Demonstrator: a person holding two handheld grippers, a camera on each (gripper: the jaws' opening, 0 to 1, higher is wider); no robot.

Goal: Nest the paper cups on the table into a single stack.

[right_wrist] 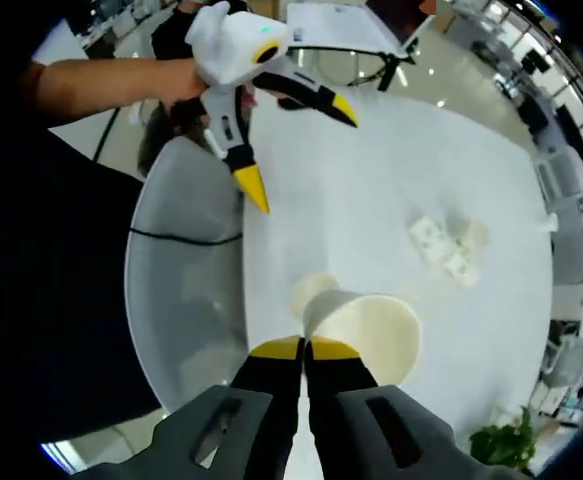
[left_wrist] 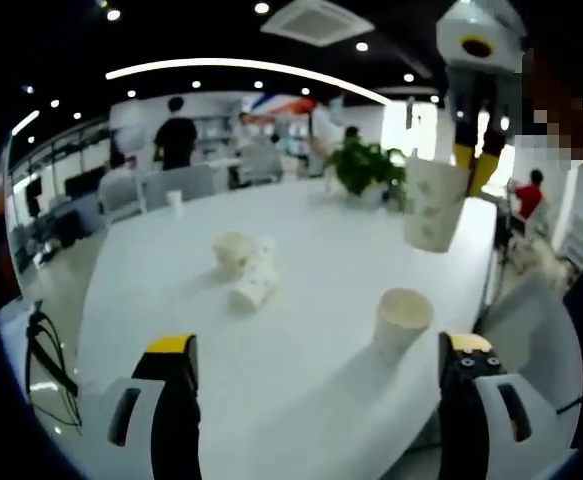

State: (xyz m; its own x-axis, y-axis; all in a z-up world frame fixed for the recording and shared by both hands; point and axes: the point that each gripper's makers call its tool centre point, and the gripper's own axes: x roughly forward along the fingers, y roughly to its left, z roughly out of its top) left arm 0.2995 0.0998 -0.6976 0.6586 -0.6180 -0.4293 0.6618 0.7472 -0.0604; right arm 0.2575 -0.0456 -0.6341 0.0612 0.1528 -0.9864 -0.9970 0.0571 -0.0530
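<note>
gripping the rim of a paper cup [right_wrist: 366, 335] between closed jaws, the right gripper [right_wrist: 304, 349] holds it above the white table [right_wrist: 371, 180]. left gripper [left_wrist: 316, 352] gapes wide near an upright cup [left_wrist: 401, 320]; farther off, two tipped cups [left_wrist: 246, 265] lie together.

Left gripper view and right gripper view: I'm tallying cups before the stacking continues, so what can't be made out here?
- Lying cups, left gripper view: overlapping and blurred, so their count is unclear.
- Held cup, right gripper view: the right gripper covers its near rim, and any cup nested inside is unseen.
- Upright cup on the table: interior hidden by the viewing angle.
- Small cup, far edge: too tiny for detail.
</note>
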